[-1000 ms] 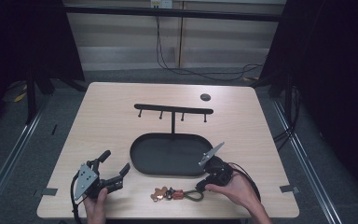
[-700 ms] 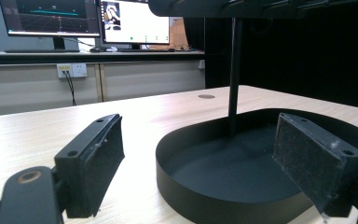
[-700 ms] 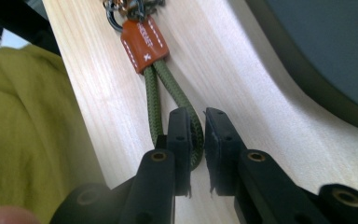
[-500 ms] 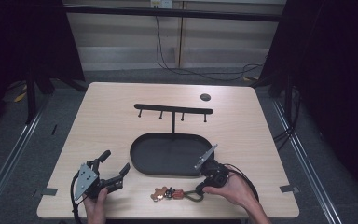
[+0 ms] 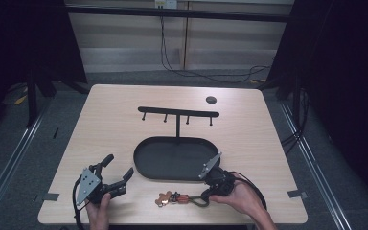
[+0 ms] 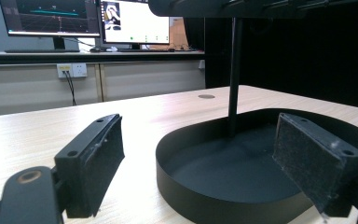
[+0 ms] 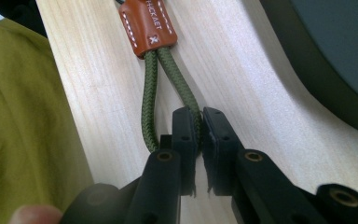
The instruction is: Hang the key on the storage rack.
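The tan stitched leather tab [image 7: 148, 27] on the key fob carries stamped letters that read roughly "HICKAET", with a small cross below; from it runs a loop of olive-green braided cord [image 7: 150, 93], rough and woven, lying on the pale wood-grain table [image 5: 268, 143] near the front edge, just beside the black oval metal tray [image 5: 146, 163] with its thin upright post and hooked crossbar [image 5: 178, 112]; a copper-coloured charm [image 5: 163, 199] sits at the fob's far end. The right gripper [image 7: 199, 122] is clenched on one strand of the cord, its black pads having just closed in; the hand [image 5: 242, 199] lies low behind it. The left gripper [image 5: 117, 168] rests on the table, jaws spread wide and holding nothing, aimed at the tray.
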`<state>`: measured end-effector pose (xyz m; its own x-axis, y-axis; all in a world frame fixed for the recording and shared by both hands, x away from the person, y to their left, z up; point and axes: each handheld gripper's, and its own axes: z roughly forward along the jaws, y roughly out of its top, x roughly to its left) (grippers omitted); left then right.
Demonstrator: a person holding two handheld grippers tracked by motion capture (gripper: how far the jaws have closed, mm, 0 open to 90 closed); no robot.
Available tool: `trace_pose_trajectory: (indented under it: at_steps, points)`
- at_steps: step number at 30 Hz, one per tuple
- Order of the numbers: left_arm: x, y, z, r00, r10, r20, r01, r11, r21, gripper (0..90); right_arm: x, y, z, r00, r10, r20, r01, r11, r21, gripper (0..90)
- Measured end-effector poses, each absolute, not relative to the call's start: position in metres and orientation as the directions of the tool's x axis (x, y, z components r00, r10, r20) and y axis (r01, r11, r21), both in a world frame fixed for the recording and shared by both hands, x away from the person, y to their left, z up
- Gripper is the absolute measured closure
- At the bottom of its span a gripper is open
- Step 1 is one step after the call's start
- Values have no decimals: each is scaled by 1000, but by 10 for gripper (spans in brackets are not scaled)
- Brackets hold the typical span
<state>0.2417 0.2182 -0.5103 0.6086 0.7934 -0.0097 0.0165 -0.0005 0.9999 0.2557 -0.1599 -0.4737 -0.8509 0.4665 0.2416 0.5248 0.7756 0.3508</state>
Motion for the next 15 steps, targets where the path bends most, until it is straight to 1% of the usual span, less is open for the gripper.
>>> trace_pose_trajectory:
  at_steps: [3, 5, 7, 15]
  points:
    - [242, 218, -510, 608, 794, -10, 16, 0, 1000, 159, 255, -159, -473, -845, 480, 236, 535, 773, 341, 853]
    - [242, 218, -510, 609, 793, -10, 16, 0, 1000, 159, 259, -157, -471, -830, 503, 239, 557, 770, 311, 855]
    - [242, 218, -510, 608, 794, -8, 15, -2, 1000, 159, 261, -156, -470, -821, 520, 236, 571, 765, 300, 855]
    - [242, 218, -510, 609, 793, -10, 15, 1, 1000, 159, 272, -148, -455, -819, 518, 247, 569, 789, 231, 857]
